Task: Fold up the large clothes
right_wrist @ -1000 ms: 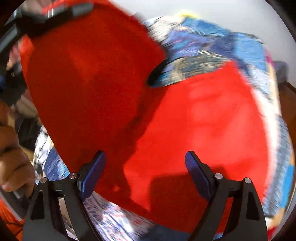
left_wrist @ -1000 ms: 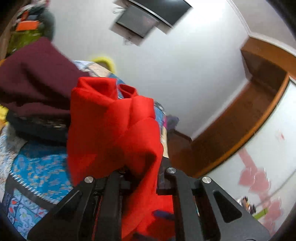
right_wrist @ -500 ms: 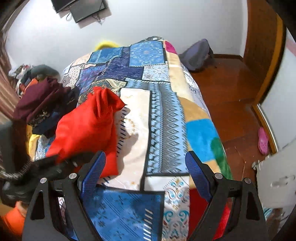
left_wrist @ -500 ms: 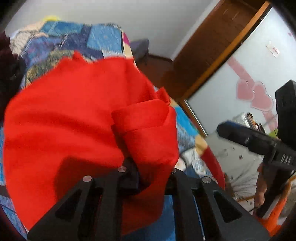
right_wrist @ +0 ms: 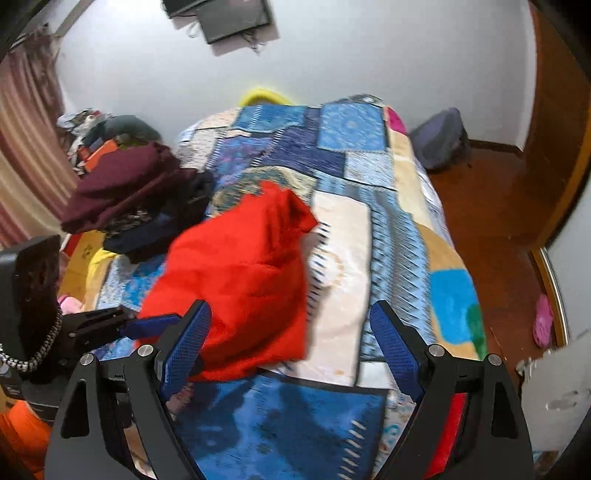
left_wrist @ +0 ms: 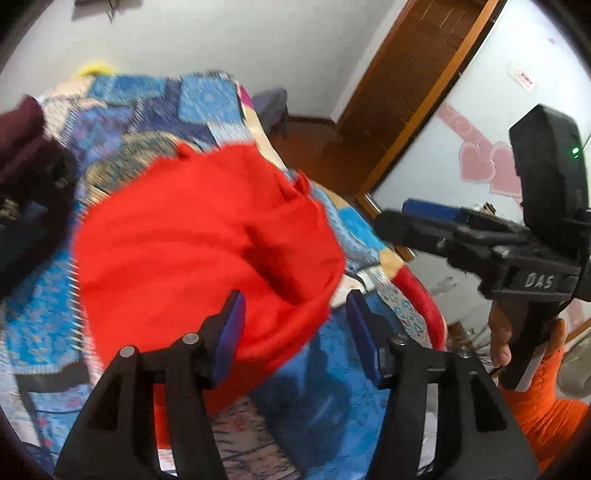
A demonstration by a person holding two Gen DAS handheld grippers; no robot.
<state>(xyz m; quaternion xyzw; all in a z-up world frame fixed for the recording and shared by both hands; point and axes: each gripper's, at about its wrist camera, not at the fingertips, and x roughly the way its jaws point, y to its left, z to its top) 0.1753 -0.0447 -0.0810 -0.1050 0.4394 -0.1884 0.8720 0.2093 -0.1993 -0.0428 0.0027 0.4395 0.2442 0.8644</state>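
A red garment lies bunched in a heap on the patchwork bedspread; it also shows in the right wrist view. My left gripper is open just above the heap's near edge, holding nothing. It shows at the left of the right wrist view. My right gripper is open and empty above the bed, to the right of the heap. It shows at the right of the left wrist view.
A pile of dark maroon and black clothes sits on the bed's left side. A grey bag lies on the wooden floor beyond the bed. A wooden door stands at the right. A screen hangs on the far wall.
My left gripper has opened and let go of the red garment, which now lies in a heap on the bed. My right gripper has stayed open and drawn back.
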